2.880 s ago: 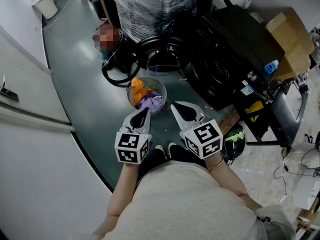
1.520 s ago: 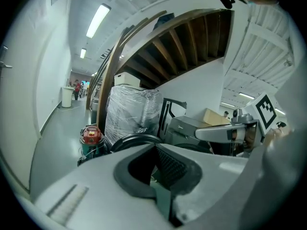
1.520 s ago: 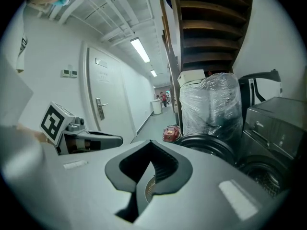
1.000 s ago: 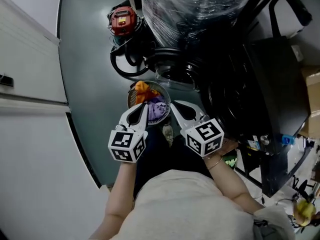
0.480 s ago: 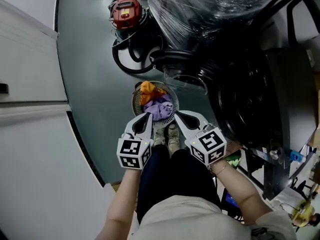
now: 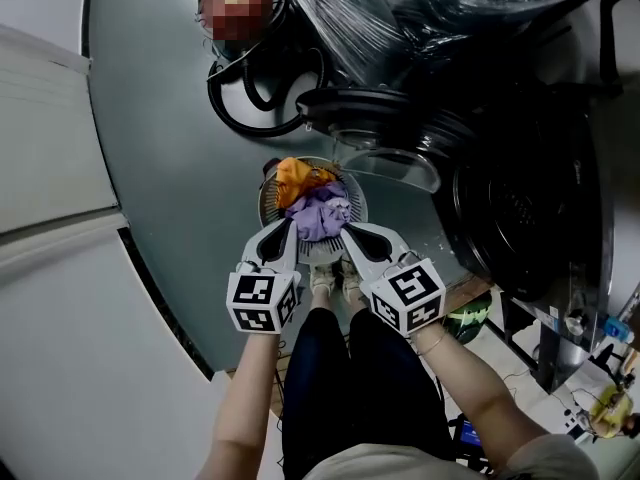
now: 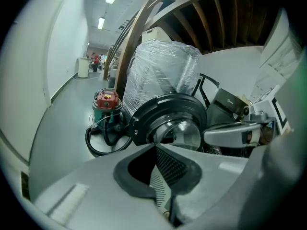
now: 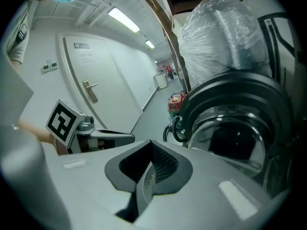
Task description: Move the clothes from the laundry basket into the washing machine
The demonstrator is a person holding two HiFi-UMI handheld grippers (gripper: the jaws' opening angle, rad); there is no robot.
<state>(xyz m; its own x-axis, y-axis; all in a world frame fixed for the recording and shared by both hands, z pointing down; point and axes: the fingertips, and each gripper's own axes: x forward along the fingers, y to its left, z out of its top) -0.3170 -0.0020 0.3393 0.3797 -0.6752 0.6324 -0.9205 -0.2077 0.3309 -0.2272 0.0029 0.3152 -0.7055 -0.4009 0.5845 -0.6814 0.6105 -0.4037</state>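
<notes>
We find the clothes (image 6: 318, 208) heaped in the basket (image 6: 263, 202), just ahead of both tools. Left gripper (image 6: 287, 230) and right gripper (image 6: 347, 232) flank the pile at the basket's near rim, equally close, each pressed together, holding nothing. Versus three seconds ago, both tips stand closer to the basket.

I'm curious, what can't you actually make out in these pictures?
1. Whatever lies under the orange cloth and purple cloth in the laundry basket: head view, the top clothes cover it; neither gripper view shows the basket.
2. Inside of the washing machine: too dark in every view.
3. People at the corridor's far end: left gripper view, too small.
</notes>
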